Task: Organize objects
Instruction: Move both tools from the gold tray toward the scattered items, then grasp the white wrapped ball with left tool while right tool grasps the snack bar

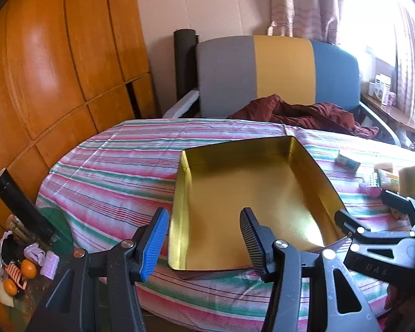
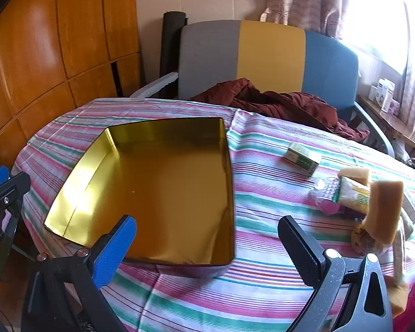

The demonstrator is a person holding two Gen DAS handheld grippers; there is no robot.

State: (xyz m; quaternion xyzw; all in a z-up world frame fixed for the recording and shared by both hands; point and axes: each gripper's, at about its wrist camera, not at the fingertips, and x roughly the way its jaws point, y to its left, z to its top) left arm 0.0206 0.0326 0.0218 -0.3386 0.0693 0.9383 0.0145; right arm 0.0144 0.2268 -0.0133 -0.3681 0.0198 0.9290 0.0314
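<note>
Gold, glossy rectangular tin (image 2: 157, 188) sits on striped cloth (image 2: 262, 193); both ribbed-pad claws, left (image 1: 204, 242) and right (image 2: 207, 249), spread, pinching nothing.

From my right wrist view, the pile of small items (image 2: 373, 202) to the right of the gold tin (image 2: 157, 182) runs off the frame edge, and I can't read the packet labels. The tin's near wall is partly hidden behind my right gripper's blue pad (image 2: 113, 251). In the left wrist view, the clutter (image 1: 19, 257) on the side shelf left of the tin is too small and blurred to name.
</note>
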